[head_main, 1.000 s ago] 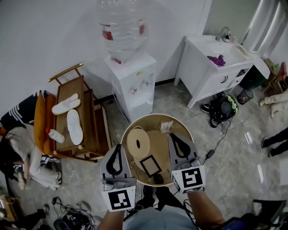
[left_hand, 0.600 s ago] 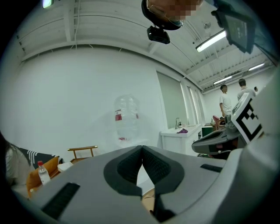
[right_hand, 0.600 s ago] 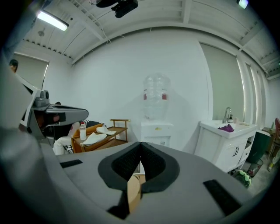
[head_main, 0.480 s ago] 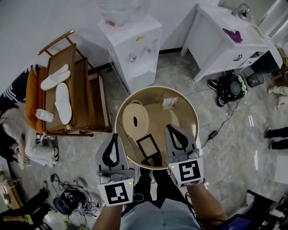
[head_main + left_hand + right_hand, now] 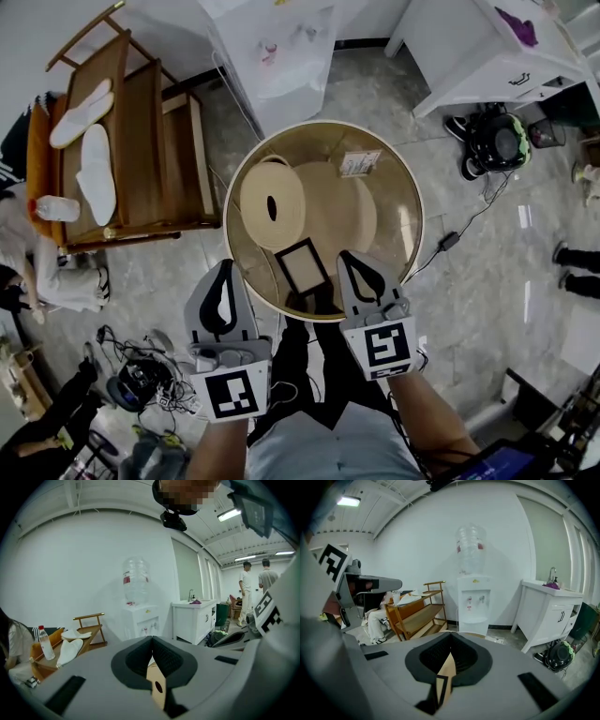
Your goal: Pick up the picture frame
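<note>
The picture frame (image 5: pixel 302 265), small with a black border, lies flat near the front rim of a round glass-topped table (image 5: pixel 405 192). In the head view my left gripper (image 5: pixel 224 269) hangs just outside the table's front left rim, left of the frame. My right gripper (image 5: pixel 350 256) is over the front rim, right of the frame and close beside it. Neither touches the frame. In the left gripper view the left gripper (image 5: pixel 152 641) has its jaws pressed together, empty. The right gripper (image 5: pixel 450 638) is likewise shut and empty in the right gripper view.
A cream roll (image 5: pixel 271 206) and a small paper label (image 5: pixel 360 162) are on the table behind the frame. A wooden rack (image 5: pixel 141 122) with white slippers (image 5: pixel 97 173) stands left, a water dispenser (image 5: pixel 281 42) behind, a white cabinet (image 5: pixel 511 56) back right. Cables (image 5: pixel 141 380) litter the floor left.
The head view has tilted further down, so the table and frame sit higher and larger in it. Both grippers stay shut near the table's front rim. The frame has not moved on the table.
</note>
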Tool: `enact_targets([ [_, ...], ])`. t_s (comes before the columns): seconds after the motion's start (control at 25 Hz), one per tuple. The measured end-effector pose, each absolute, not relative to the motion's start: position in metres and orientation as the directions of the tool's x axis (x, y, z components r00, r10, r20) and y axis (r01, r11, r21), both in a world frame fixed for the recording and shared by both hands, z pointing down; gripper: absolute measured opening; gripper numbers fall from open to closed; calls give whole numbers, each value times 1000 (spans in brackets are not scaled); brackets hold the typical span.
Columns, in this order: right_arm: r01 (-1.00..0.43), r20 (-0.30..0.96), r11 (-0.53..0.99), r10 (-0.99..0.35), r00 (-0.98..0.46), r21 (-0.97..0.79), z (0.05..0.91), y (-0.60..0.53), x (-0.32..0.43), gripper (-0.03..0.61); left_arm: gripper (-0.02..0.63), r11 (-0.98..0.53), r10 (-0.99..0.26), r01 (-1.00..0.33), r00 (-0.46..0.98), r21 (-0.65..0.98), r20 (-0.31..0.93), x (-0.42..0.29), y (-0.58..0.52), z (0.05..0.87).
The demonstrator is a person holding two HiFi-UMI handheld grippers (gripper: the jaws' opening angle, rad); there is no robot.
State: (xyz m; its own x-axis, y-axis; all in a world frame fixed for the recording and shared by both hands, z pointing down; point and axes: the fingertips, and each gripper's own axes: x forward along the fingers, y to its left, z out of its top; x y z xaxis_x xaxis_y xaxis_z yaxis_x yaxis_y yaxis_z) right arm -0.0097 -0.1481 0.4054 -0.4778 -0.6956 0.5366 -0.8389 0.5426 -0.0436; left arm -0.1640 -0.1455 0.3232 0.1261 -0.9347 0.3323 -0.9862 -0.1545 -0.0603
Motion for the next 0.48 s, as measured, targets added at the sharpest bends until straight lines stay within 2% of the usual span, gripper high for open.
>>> enact_targets([
  [0.48,-808,644,578,-579,-500,-108,502,-129,-13,15,15,-149,-904,-988,125,-28,410,-159,-148,390],
])
